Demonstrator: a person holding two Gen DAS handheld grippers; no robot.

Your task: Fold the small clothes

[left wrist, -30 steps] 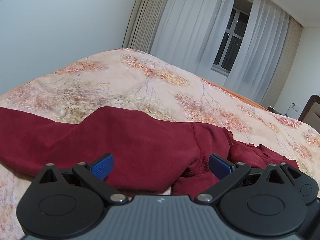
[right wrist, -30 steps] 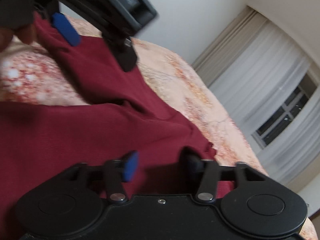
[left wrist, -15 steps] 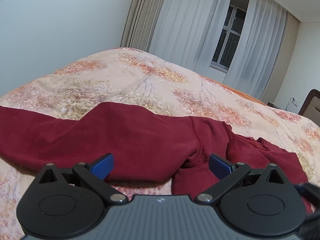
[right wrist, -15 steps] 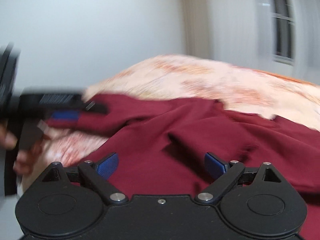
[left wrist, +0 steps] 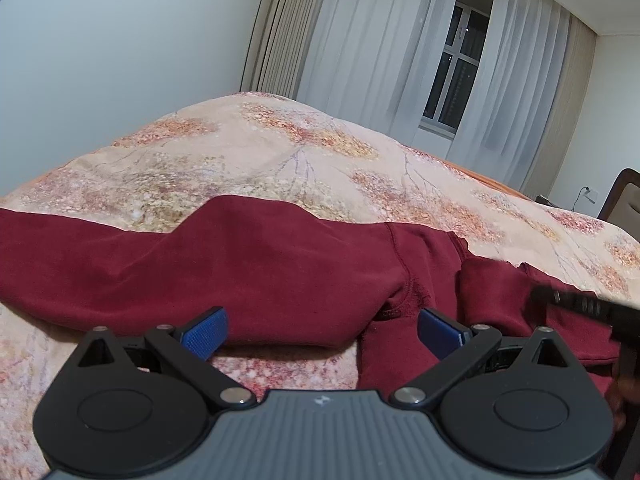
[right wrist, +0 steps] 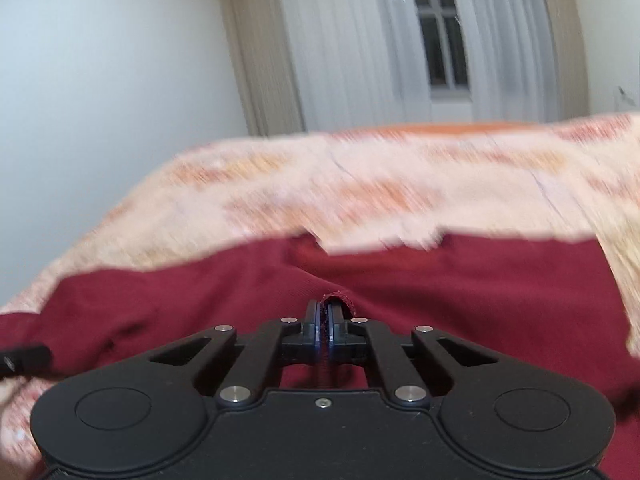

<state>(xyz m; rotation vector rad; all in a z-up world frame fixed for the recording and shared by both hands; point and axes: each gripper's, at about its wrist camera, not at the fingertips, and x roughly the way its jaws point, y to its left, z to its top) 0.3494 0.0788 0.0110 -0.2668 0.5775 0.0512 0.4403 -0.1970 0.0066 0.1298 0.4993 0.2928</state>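
A dark red sweatshirt (left wrist: 260, 272) lies spread on a floral bedspread (left wrist: 280, 160), one sleeve stretched out to the left. My left gripper (left wrist: 322, 330) is open and empty, low over the sleeve's near edge by the armpit seam. In the right wrist view, my right gripper (right wrist: 326, 320) is shut on a fold of the sweatshirt (right wrist: 460, 296), with a hem edge poking up between the pads. The view is motion-blurred. The right gripper's black body shows at the right edge of the left wrist view (left wrist: 592, 308).
The bed fills both views. A white wall (left wrist: 120, 60) stands at the left and curtains with a window (left wrist: 456, 76) behind the bed. A chair back (left wrist: 624, 200) and wall socket are at the far right.
My right gripper swung around and closed on the sweatshirt fabric; it was open half a second ago. My left gripper pulled back a little and stays open.
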